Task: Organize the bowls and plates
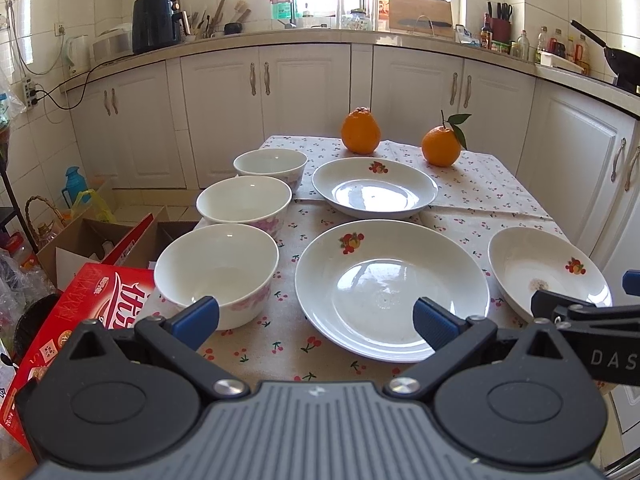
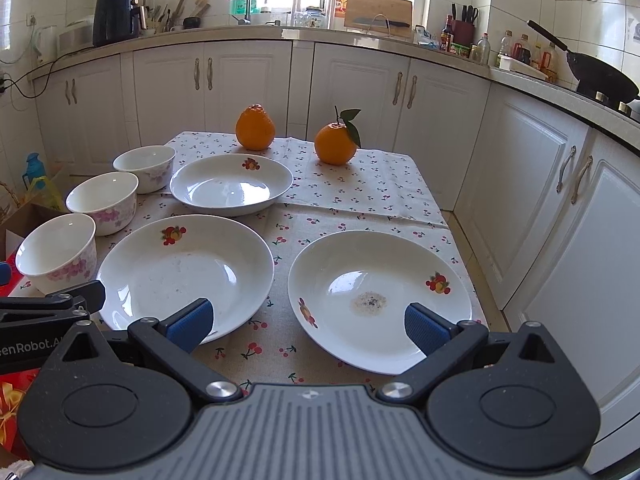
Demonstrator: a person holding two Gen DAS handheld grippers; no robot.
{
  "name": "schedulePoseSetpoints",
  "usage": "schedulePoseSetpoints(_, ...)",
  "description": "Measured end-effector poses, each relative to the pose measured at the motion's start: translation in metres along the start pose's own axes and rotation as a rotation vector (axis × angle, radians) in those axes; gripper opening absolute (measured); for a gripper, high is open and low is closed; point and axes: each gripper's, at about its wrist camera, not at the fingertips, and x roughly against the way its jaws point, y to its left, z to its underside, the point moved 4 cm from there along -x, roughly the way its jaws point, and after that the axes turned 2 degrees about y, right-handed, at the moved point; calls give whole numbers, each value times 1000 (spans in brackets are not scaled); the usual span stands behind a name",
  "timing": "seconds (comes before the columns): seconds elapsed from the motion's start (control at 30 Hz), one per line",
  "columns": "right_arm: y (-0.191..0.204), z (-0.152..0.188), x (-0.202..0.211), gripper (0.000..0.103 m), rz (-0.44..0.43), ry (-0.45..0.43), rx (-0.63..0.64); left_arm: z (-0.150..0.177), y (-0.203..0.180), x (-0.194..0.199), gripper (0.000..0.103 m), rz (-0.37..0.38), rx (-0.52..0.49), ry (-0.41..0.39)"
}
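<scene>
Three white bowls with pink flowers stand in a row down the table's left side: near [image 1: 218,268] [image 2: 56,254], middle [image 1: 244,202] [image 2: 103,200], far [image 1: 270,164] [image 2: 145,166]. Three white plates with fruit prints lie separately: near-middle [image 1: 392,284] [image 2: 184,272], far [image 1: 374,188] [image 2: 231,182], and right [image 1: 548,268] [image 2: 378,300], which has a crumb stain. My left gripper [image 1: 316,318] is open and empty above the table's front edge, between the near bowl and the near-middle plate. My right gripper [image 2: 308,322] is open and empty between the two near plates.
Two oranges [image 1: 360,130] [image 1: 441,146] stand at the back of the cherry-print tablecloth [image 1: 480,184]. A red carton [image 1: 84,312] and open cardboard boxes [image 1: 80,240] sit on the floor at the left. White kitchen cabinets [image 2: 540,184] run behind and along the right.
</scene>
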Motion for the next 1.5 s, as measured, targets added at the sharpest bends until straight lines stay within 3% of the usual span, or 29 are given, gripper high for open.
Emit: schedulePoseSetpoints(1.5, -1, -2, 0, 103, -6, -5, 7, -2, -1, -1, 102, -1, 5, 5)
